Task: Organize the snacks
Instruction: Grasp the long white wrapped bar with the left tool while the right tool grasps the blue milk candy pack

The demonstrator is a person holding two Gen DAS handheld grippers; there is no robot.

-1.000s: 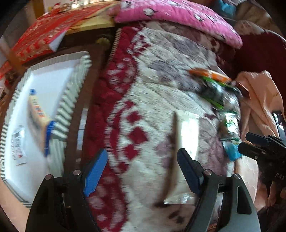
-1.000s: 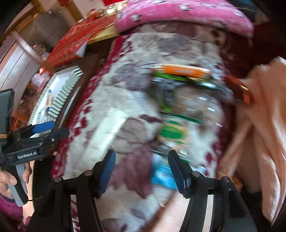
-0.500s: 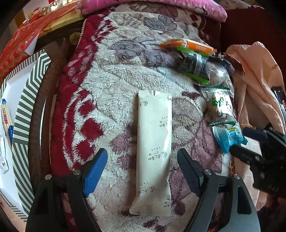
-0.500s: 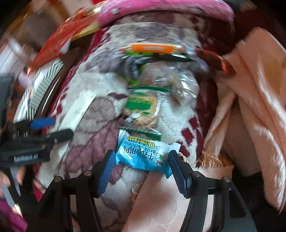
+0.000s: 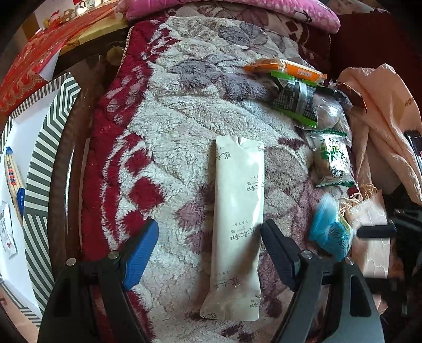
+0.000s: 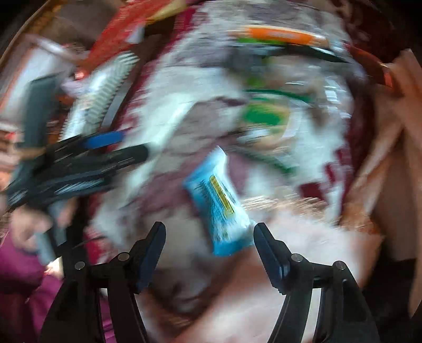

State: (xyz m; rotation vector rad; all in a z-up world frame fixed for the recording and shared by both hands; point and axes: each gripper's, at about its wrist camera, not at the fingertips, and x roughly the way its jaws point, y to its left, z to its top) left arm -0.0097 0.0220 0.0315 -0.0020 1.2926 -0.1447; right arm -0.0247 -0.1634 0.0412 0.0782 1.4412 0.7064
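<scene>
A long cream snack packet [image 5: 237, 219] lies lengthwise on the fluffy red-and-white blanket [image 5: 184, 126]. My left gripper [image 5: 209, 234] is open, its fingers either side of the packet's near half. A blue candy wrapper [image 6: 219, 203] sits tilted between the open fingers of my right gripper [image 6: 209, 232]; that view is heavily blurred. The blue wrapper also shows in the left wrist view [image 5: 329, 232], next to a right fingertip [image 5: 374, 231]. Further back lie a green-and-white packet [image 5: 332, 158], a dark green packet [image 5: 298, 100] and an orange bar [image 5: 284, 68].
A striped white box [image 5: 39, 168] with small items inside stands left of the blanket. A peach cloth [image 5: 382, 118] is heaped on the right. A pink pillow [image 5: 237, 8] lies at the back. A red cloth [image 5: 34, 60] is at the far left.
My left gripper swung from the box to straddle the cream packet. My right gripper moved in on the blue wrapper, which has turned from lying flat to tilted.
</scene>
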